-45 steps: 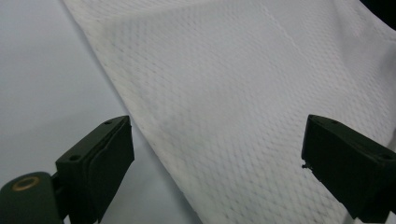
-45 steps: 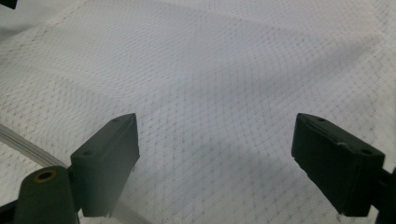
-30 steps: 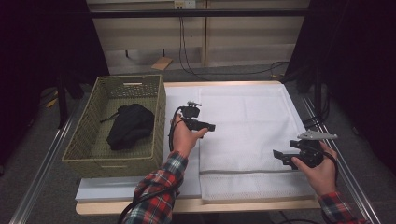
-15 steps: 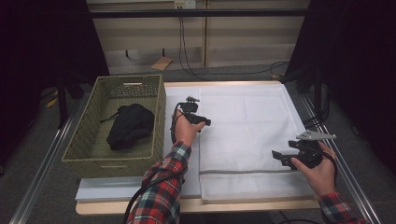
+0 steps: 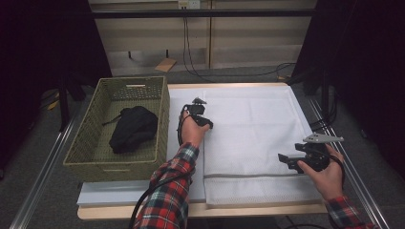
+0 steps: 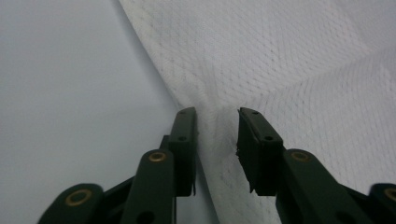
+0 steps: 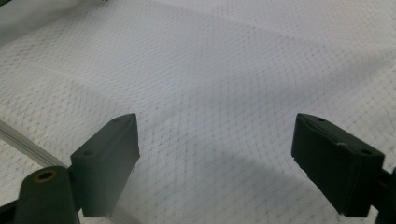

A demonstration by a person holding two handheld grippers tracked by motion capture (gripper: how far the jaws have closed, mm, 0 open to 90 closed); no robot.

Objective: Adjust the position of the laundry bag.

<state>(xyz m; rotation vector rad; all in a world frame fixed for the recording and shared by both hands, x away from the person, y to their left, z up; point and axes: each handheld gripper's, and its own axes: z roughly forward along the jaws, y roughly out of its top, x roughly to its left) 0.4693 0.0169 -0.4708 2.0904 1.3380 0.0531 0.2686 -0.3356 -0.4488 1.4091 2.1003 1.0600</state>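
Note:
A white mesh cloth lies flat over the table's middle and right. My left gripper is low at the cloth's left edge. In the left gripper view its jaws stand a narrow gap apart and have just been closing. The puckered cloth edge lies between them, and the left pad touches it. My right gripper hovers over the cloth's near right part. Its jaws are wide open above the mesh with nothing in them.
A woven basket stands at the table's left with a black garment inside. A pale board covers the tabletop under the cloth. Metal rails run along both table sides, and cables hang at the back.
My left hand has moved a little farther from the person and down onto the cloth's left edge. The right hand has stayed put.

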